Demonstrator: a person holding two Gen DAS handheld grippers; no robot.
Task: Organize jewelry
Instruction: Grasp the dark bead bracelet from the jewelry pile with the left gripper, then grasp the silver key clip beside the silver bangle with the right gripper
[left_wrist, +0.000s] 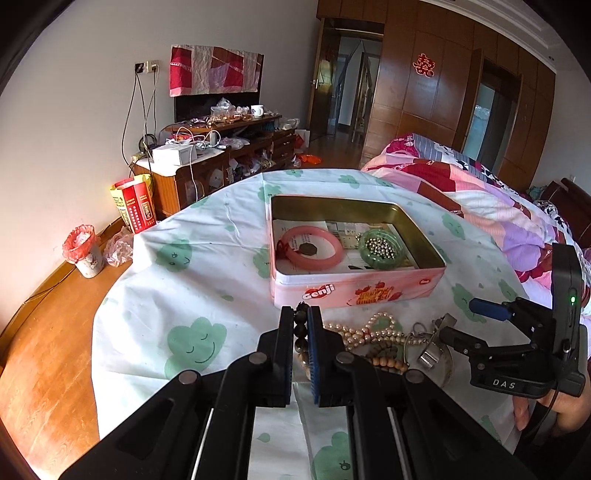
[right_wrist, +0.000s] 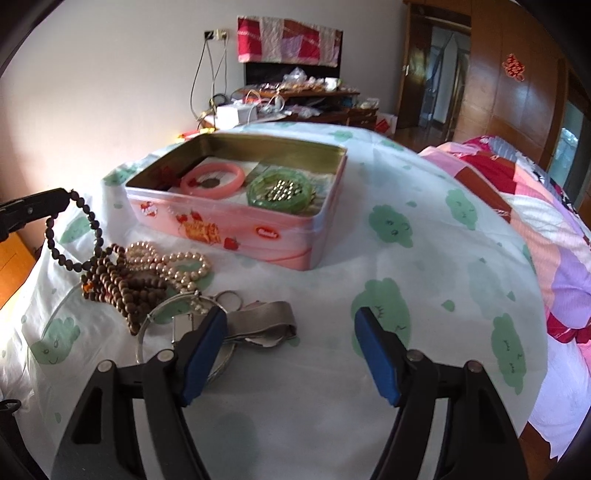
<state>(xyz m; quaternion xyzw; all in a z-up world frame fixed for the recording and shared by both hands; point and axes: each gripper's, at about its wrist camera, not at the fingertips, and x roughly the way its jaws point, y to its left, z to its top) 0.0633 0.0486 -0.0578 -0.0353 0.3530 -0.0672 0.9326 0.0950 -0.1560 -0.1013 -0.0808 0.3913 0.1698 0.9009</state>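
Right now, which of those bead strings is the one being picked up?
The dark bead string: the left gripper is shut on it, lifting one end. The brown wooden beads and the pearl strand lie untouched on the cloth.

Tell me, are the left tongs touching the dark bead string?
Touching. The left wrist view shows the left tongs pinching the dark bead string; in the right wrist view it dangles from them.

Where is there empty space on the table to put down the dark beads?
The cloth is bare right of the pink tin, out to the bed's quilt, and between the right gripper jaws. Crowded: the bead and pearl pile left of the tin, where the left gripper holds the dark beads.
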